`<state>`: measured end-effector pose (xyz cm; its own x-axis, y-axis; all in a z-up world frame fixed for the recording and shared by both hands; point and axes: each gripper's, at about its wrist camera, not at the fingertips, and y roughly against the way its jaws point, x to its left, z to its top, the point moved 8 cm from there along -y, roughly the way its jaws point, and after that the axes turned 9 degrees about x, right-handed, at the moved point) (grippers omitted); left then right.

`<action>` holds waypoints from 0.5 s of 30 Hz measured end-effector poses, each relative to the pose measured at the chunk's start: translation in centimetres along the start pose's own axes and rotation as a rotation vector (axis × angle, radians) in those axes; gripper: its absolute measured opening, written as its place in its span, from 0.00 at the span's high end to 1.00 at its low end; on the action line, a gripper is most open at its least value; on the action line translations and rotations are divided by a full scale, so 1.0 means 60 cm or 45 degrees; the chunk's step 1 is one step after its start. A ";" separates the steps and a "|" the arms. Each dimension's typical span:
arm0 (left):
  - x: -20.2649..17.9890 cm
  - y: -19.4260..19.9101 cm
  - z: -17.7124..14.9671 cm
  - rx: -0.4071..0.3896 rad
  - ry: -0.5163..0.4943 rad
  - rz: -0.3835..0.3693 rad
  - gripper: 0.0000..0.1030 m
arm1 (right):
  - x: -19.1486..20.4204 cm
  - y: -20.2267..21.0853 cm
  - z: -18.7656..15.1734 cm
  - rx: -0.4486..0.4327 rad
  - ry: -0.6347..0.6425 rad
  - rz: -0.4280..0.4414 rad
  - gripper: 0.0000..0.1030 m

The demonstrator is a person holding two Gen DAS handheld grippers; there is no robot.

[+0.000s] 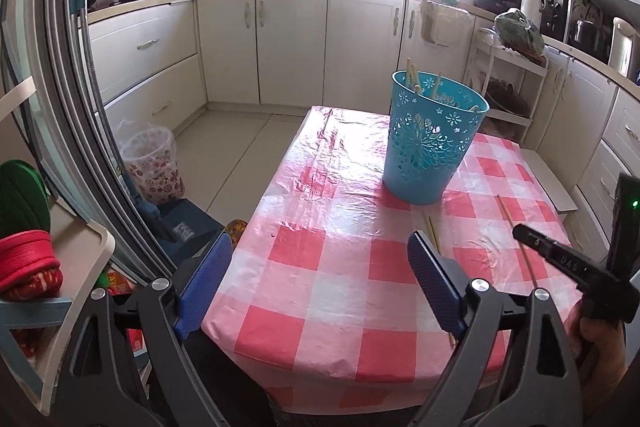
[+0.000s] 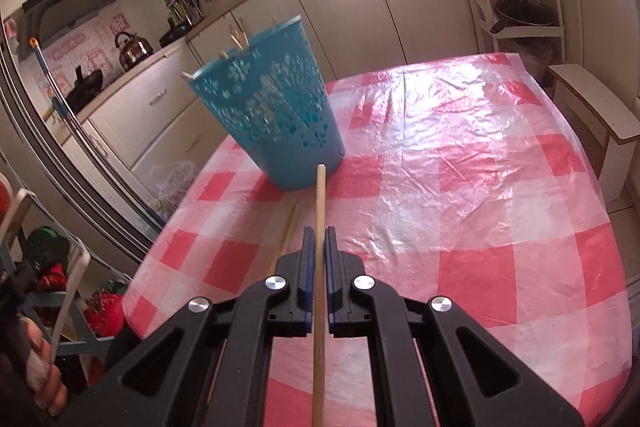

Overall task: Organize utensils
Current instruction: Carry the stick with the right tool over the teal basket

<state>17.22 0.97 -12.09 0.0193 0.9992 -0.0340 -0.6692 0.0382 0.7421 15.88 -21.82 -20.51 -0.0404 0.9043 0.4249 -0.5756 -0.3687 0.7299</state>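
Observation:
A blue perforated basket (image 1: 434,143) stands on the table with the pink checked cloth (image 1: 340,267), with several wooden chopsticks leaning inside it. It also shows in the right wrist view (image 2: 276,119). My right gripper (image 2: 319,239) is shut on a wooden chopstick (image 2: 319,211) that points toward the basket's base. Two more chopsticks (image 2: 289,231) lie on the cloth just to its left, and show in the left wrist view (image 1: 431,233). My left gripper (image 1: 320,275) is open and empty over the table's near left edge. The right gripper (image 1: 572,267) shows at the right.
White kitchen cabinets (image 1: 288,43) run along the back and right. A white stool (image 2: 596,107) stands by the table's right side. A lined waste bin (image 1: 150,159) stands on the floor at left. A rack with red and green items (image 1: 28,227) is at the near left.

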 end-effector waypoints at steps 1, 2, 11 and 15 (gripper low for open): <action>-0.001 -0.002 -0.001 0.004 -0.002 -0.002 0.17 | 0.006 0.010 0.011 -0.028 -0.005 0.024 0.95; -0.003 -0.004 -0.001 0.009 -0.002 -0.003 0.17 | 0.013 0.019 0.023 -0.055 -0.010 0.051 0.95; -0.009 -0.016 -0.001 0.028 -0.004 -0.017 0.17 | 0.107 0.069 0.211 -0.330 0.026 0.235 0.95; 0.002 -0.032 0.000 0.048 0.020 -0.018 0.17 | 0.148 0.066 0.303 -0.463 0.060 0.288 0.95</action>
<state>18.49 1.01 -13.52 0.0167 0.9983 -0.0553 -0.6403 0.0532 0.7663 28.10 -19.18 -4.10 -0.2313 0.8213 0.5215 -0.7981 -0.4667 0.3811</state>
